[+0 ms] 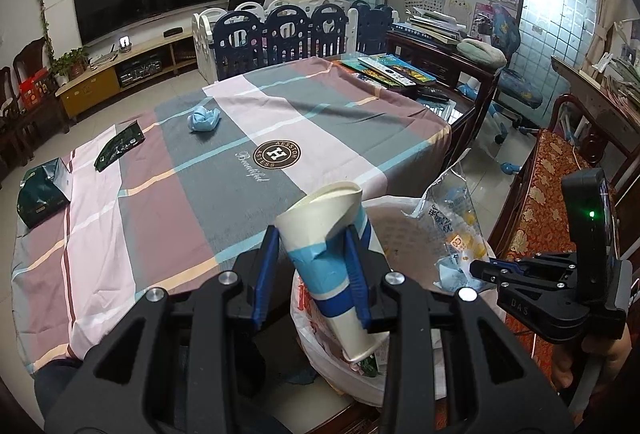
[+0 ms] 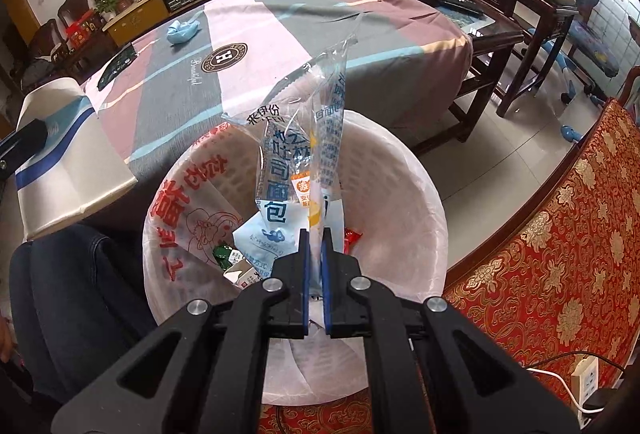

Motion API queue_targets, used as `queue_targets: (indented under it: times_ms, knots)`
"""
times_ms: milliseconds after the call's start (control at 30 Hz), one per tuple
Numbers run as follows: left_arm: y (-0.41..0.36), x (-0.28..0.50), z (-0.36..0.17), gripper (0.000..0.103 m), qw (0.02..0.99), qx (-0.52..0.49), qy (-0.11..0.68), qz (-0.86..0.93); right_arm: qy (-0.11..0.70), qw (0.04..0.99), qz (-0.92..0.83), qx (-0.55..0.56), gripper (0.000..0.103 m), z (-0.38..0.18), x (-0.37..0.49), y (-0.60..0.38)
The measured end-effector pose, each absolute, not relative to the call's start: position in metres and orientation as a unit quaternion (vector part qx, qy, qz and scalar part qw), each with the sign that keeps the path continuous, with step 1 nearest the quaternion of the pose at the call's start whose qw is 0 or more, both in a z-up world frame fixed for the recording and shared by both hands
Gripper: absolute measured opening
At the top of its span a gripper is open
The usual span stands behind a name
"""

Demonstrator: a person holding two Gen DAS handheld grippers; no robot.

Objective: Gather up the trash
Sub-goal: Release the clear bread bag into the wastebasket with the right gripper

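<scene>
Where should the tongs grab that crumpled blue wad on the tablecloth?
Take the blue wad across its bunched middle, coming down from above. It lies loose on the tablecloth with clear cloth all round, and its soft folds would probably squash into a firm pinch.

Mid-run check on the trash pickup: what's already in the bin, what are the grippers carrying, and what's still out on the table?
Done: the lined bin already holds several wrappers. In hand: the left gripper is clamped on a crushed paper cup at the bin, and the right gripper pinches a clear bread wrapper above it; neither is released yet. Left on the tablecloth: a blue crumpled wad, a dark packet and a dark green bag.
</scene>
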State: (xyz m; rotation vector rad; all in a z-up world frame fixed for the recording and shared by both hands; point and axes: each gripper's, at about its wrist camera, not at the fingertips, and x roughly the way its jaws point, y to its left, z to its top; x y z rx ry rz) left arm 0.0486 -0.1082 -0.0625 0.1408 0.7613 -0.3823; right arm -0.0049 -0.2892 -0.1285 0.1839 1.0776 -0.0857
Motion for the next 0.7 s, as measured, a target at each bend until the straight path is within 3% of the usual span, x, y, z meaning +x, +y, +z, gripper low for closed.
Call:
queue_targets:
  times_ms: [700]
  knots:
    - [-0.115, 0.049, -0.076, 0.034, 0.903, 0.074, 0.386, -0.176, 0.54, 0.836, -0.054, 0.086, 0.006, -0.143, -0.005, -0.296]
